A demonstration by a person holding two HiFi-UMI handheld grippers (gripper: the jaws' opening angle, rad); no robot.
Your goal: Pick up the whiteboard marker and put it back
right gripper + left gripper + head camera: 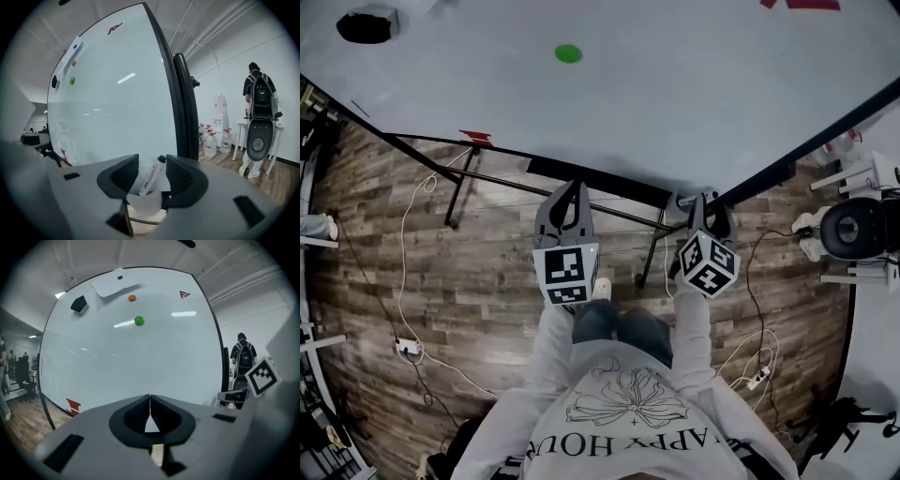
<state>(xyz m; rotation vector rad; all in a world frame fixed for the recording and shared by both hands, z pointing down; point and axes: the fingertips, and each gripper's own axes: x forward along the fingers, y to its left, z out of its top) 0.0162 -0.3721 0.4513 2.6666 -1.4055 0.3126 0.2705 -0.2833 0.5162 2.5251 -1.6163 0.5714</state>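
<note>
- at the lower edge of the whiteboard [675,94], the right gripper [152,163] has its jaws spread wide and grips nothing. the marker [151,177] stands between them, clear of both pads as far as the wide-angle view lets me tell.
- the marker's long axis runs upward, tilted so its dark cap leans toward the right-hand jaw. its lower end sits in a small white cup [140,202], which shows nothing else inside.
- the left gripper [150,401] is clenched on nothing, its tips meeting. it points at bare board off to the marker's left, so the right hand is the nearer one.
- by this, the marker looks put back. drawing the right gripper straight back should clear the cap without tipping it.
</note>
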